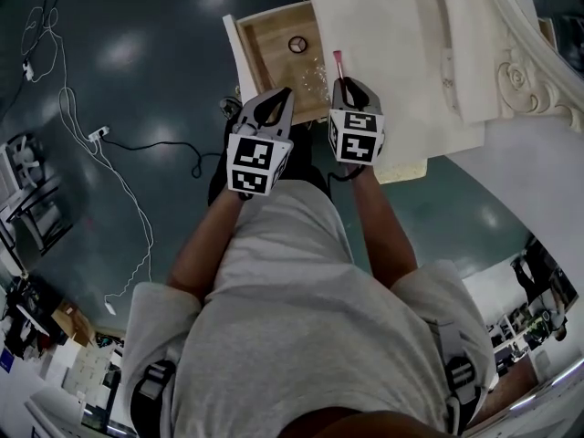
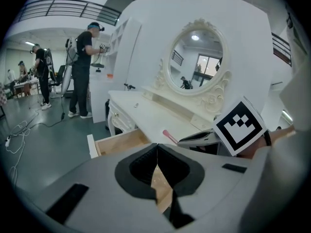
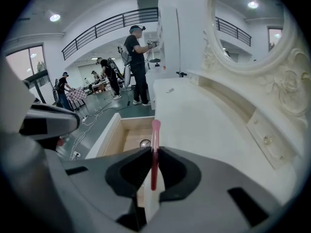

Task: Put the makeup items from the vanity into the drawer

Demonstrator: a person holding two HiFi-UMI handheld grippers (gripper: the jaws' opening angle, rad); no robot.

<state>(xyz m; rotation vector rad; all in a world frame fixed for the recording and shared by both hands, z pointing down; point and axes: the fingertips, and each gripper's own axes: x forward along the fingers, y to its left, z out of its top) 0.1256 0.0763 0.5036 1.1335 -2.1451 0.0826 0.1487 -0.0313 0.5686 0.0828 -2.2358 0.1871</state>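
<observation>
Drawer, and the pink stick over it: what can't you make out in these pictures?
- Drawer: in the head view its near end is covered by the left hand-held gripper. Each gripper view shows only part of it past that gripper's own body.
- Small round thing in the drawer: too small in every view to name.
- Pink stick: its lower end is hidden between the right hand-held gripper's jaws. Its kind can't be told.

Small clear bits (image 1: 313, 78) in drawer (image 1: 269, 62) unidentifiable.
</observation>
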